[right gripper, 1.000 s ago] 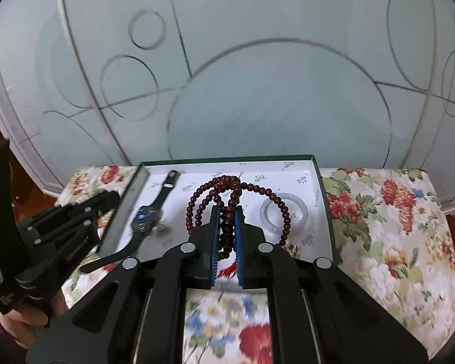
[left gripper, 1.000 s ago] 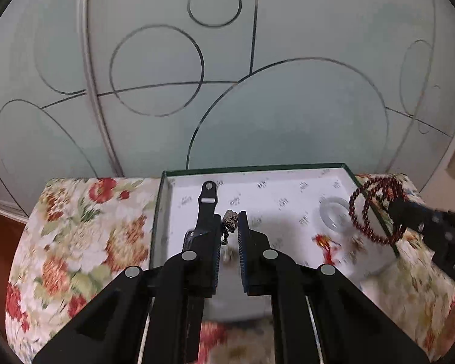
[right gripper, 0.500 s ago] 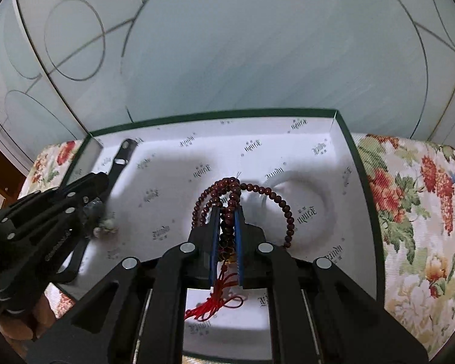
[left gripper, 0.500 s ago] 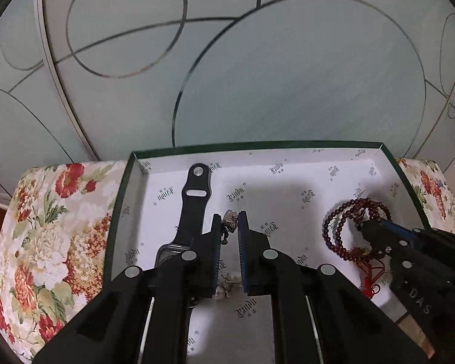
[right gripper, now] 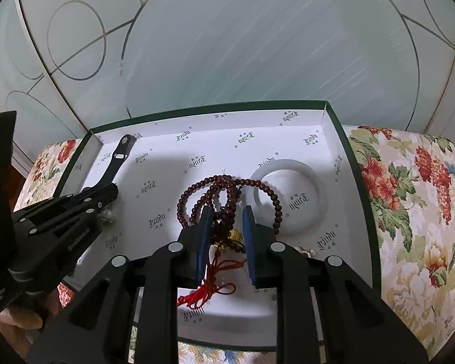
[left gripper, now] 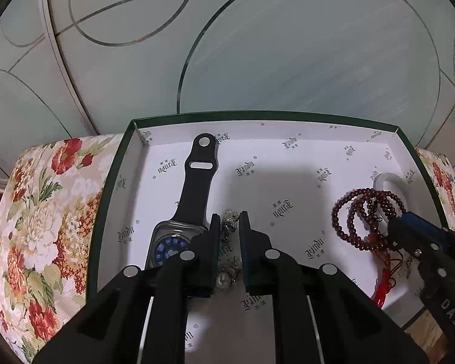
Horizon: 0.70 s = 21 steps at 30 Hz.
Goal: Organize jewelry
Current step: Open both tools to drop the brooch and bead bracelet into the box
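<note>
A white-lined green box point(left gripper: 112, 182) holds a black smartwatch point(left gripper: 194, 194), a pale jade bangle point(right gripper: 285, 197) and a dark red bead bracelet point(right gripper: 224, 194) with a red tassel point(right gripper: 209, 288). My left gripper point(left gripper: 230, 227) is low in the box beside the watch, slightly parted around a small silver-and-pearl trinket point(left gripper: 229, 226) that lies on the box floor. My right gripper point(right gripper: 227, 221) is open, its jaws either side of the bead bracelet, which rests on the box floor and overlaps the bangle. The bracelet point(left gripper: 367, 221) also shows in the left wrist view.
The box point(right gripper: 345, 163) sits on a floral cushioned seat point(right gripper: 409, 206) against a frosted glass wall with circle lines point(right gripper: 257, 45). The left gripper body point(right gripper: 54, 221) crosses the box's left side in the right wrist view.
Both grippers have gone down into the box. The right jaws have opened and the bead bracelet now lies on the box floor. The left jaws have parted a little around the trinket.
</note>
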Tool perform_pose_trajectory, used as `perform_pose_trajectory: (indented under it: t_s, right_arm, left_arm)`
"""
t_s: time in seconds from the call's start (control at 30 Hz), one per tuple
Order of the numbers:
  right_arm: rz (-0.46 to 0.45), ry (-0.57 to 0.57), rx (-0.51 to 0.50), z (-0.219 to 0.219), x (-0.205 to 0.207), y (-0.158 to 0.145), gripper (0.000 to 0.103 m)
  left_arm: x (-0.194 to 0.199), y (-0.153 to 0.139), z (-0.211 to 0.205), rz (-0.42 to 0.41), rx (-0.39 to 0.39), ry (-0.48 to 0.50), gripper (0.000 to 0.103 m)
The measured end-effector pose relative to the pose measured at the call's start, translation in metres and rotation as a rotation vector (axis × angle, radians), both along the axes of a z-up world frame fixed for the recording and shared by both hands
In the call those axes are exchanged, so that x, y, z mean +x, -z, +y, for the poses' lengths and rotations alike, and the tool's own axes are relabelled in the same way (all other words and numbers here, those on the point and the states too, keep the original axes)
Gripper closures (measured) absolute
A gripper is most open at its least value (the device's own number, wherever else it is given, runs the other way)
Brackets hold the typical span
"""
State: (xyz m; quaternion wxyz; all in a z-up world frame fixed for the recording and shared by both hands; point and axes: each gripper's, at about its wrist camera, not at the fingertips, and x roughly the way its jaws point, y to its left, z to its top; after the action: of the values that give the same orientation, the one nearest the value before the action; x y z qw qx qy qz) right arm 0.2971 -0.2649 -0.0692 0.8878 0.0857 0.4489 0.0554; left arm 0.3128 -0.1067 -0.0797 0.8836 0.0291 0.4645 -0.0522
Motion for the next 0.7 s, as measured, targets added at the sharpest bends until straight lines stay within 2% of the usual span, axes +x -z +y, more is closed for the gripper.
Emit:
perform_pose_trajectory:
  t_s: [0.37, 0.47, 0.53, 0.57, 0.7]
  right_arm:
    - [0.004, 0.013, -0.001, -0.006, -0.01, 0.0, 0.082]
    - [-0.001, 0.016, -0.001, -0.007, -0.012, -0.002, 0.081]
    - [-0.005, 0.018, 0.0, -0.007, -0.013, -0.004, 0.079]
    - [-0.008, 0.019, 0.001, -0.008, -0.014, -0.005, 0.079]
    - [-0.016, 0.02, 0.001, -0.008, -0.019, -0.01, 0.075]
  left_arm:
    - [-0.008, 0.0, -0.008, -0.01, -0.005, 0.023, 0.071]
    - [-0.014, -0.003, -0.011, -0.026, -0.008, 0.028, 0.063]
    - [-0.02, -0.008, -0.012, -0.047, 0.006, 0.024, 0.046]
    - [-0.022, -0.01, -0.012, -0.056, 0.01, 0.021, 0.042]
    - [-0.031, -0.018, -0.012, -0.057, -0.007, 0.025, 0.04]
